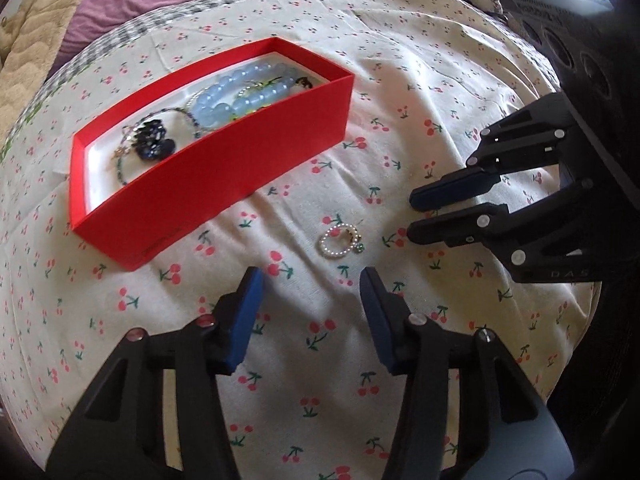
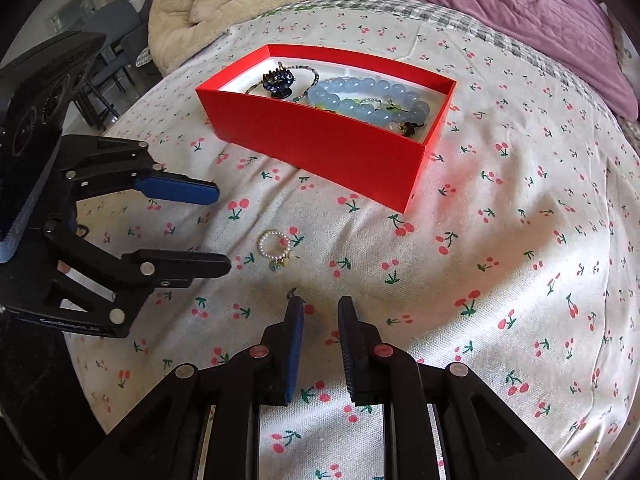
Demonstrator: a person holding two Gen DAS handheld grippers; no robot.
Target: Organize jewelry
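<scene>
Nearest the lens: left gripper (image 1: 310,276) half parted, empty, above the cherry-print bedsheet (image 1: 400,80). Right gripper (image 2: 320,308) nearly closed, a narrow gap left, nothing pinched. Between both, flat on the sheet, just short of the red box (image 1: 248,168): small pearl ring (image 1: 338,242) with green charm. Likely light, elastic, slippery; best pinched across the bead loop, not the dangling charm.

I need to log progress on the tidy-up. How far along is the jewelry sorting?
Nearly done. Already in the red box: the blue bead bracelet, a dark hair clip and thin beaded strands. In hand: nothing; the left tongs and right tongs stand empty, pads apart. Left: the small pearl ring lying on the cherry-print cloth between them.
</scene>
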